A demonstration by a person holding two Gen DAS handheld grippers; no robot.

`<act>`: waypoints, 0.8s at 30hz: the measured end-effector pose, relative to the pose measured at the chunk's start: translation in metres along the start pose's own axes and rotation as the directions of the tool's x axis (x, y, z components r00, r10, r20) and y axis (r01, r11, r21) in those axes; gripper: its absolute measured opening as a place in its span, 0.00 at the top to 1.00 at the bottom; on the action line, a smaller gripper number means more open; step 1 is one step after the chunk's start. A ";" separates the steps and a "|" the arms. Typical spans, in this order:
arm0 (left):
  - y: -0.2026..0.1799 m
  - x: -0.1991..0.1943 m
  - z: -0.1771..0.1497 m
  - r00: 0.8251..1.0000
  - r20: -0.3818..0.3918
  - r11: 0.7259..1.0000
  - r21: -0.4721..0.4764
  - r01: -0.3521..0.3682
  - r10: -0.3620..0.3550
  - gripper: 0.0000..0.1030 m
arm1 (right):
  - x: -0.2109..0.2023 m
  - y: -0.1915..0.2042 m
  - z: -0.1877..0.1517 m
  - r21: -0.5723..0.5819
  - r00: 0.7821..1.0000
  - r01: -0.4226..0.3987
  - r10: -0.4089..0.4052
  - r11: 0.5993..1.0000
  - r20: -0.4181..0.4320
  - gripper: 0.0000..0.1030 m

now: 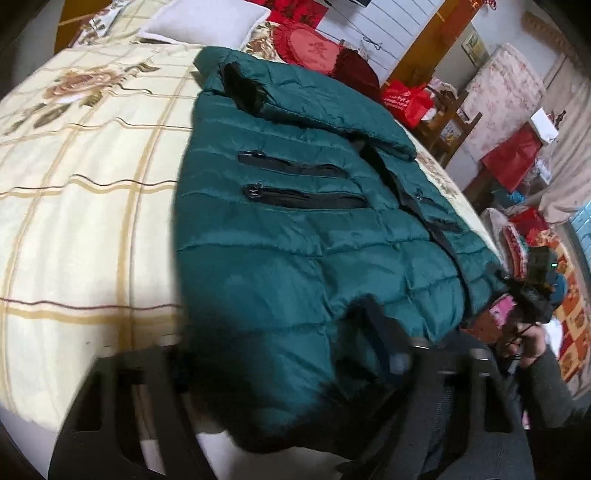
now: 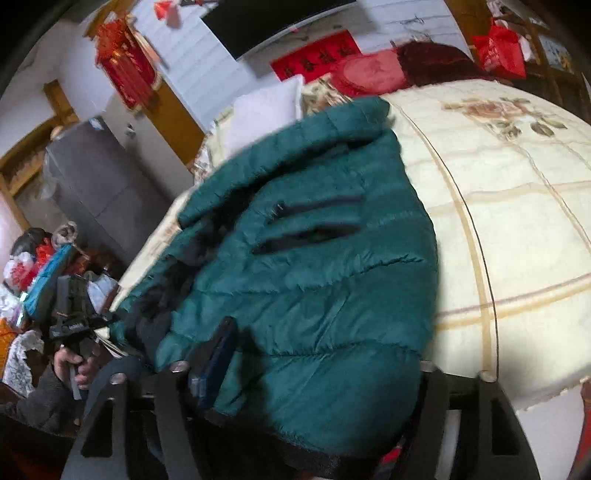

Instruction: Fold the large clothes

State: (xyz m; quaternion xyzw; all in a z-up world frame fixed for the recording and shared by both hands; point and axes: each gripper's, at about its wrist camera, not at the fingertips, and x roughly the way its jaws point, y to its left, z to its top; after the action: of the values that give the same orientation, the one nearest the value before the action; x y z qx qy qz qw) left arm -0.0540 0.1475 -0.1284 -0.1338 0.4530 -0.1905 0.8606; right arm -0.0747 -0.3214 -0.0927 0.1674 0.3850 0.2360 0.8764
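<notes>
A dark green quilted puffer jacket (image 1: 295, 236) lies on the bed, front up, with two black zip pockets and a sleeve folded across its top. It fills the right wrist view (image 2: 317, 280) too. My left gripper (image 1: 280, 373) is at the jacket's near hem, with the fabric bunched between its fingers; one finger (image 1: 388, 347) shows over the cloth. My right gripper (image 2: 310, 373) is at the hem's other corner, with cloth lying over its jaws and one finger (image 2: 218, 354) showing. Each gripper shows small in the other's view: the right (image 1: 532, 295), the left (image 2: 70, 321).
The bed has a cream checked blanket (image 1: 85, 206) with flower prints. A white pillow (image 1: 207, 22) and red cushions (image 1: 306, 48) lie at the headboard. Red bags and clutter (image 1: 517, 158) crowd the floor by the bed. A grey cabinet (image 2: 99, 192) stands beside it.
</notes>
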 end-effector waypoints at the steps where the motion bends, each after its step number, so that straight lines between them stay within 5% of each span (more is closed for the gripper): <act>1: 0.005 -0.001 0.000 1.000 -0.001 1.000 -0.019 -0.018 0.018 0.57 | -0.004 0.003 0.001 -0.018 1.000 -0.012 0.012 1.000 0.020 0.43; 2: 0.009 -0.001 0.000 1.000 0.000 0.999 -0.042 -0.018 0.018 0.64 | -0.006 0.004 0.001 -0.028 1.000 -0.016 0.016 0.999 0.025 0.45; 6: 0.018 -0.001 -0.004 1.000 0.012 0.996 -0.088 0.004 -0.003 0.64 | 0.008 -0.005 -0.005 0.013 0.999 0.017 -0.016 1.000 -0.032 0.45; 10: 0.007 0.001 -0.007 0.998 0.040 0.998 -0.052 -0.041 0.043 0.55 | 0.007 -0.010 -0.006 0.057 1.000 0.008 -0.006 0.998 -0.026 0.45; 15: 0.016 0.001 -0.008 0.997 0.077 0.988 -0.153 -0.002 0.014 0.55 | 0.008 -0.003 -0.004 0.045 0.998 0.054 -0.053 0.998 -0.032 0.50; 18: 0.017 -0.005 -0.003 0.996 0.079 0.984 -0.174 -0.032 0.046 0.79 | 0.003 0.008 0.004 -0.011 0.997 0.075 -0.075 0.997 -0.004 0.77; 20: 0.017 -0.014 0.000 0.994 0.107 0.982 -0.186 -0.015 0.036 0.89 | -0.010 0.010 0.010 -0.013 0.996 0.058 -0.057 0.998 0.066 0.82; 24: 0.011 -0.042 0.010 0.977 0.204 0.981 -0.192 -0.016 0.056 0.91 | -0.036 0.023 0.024 -0.018 0.984 0.067 -0.063 0.998 0.166 0.85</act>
State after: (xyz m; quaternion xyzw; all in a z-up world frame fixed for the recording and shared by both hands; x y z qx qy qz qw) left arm -0.0655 0.1766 -0.0970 -0.2260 0.3789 -0.1160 0.8899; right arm -0.0846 -0.3240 -0.0448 0.1635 0.3133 0.1972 0.9145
